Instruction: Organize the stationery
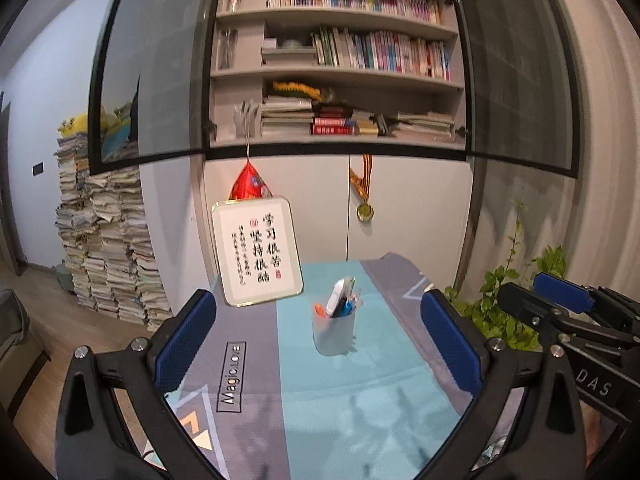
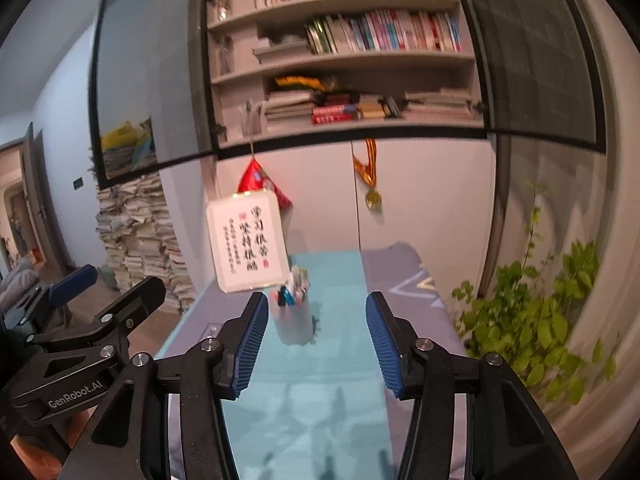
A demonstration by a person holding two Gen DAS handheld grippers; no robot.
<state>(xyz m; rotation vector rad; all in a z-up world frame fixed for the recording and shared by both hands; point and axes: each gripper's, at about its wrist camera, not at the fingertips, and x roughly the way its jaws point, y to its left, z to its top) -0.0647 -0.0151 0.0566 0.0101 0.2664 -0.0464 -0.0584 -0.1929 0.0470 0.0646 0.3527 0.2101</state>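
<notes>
A pale translucent pen cup (image 1: 334, 332) stands upright on the teal strip of the table mat (image 1: 360, 400), holding several pens and a white item. My left gripper (image 1: 318, 340) is open wide and empty, raised above the mat with the cup ahead between its blue pads. In the right wrist view the same cup (image 2: 294, 326) sits just beyond the left pad. My right gripper (image 2: 316, 340) is open with nothing between its pads. Each gripper shows at the edge of the other's view: the right gripper (image 1: 560, 300) and the left gripper (image 2: 100, 284).
A framed calligraphy board (image 1: 258, 250) leans at the mat's far left. Behind it stands a cabinet with a red pouch (image 1: 249, 184) and a medal (image 1: 365, 210) hanging. A potted plant (image 2: 540, 312) is at the right; paper stacks (image 1: 108, 240) rise on the floor left.
</notes>
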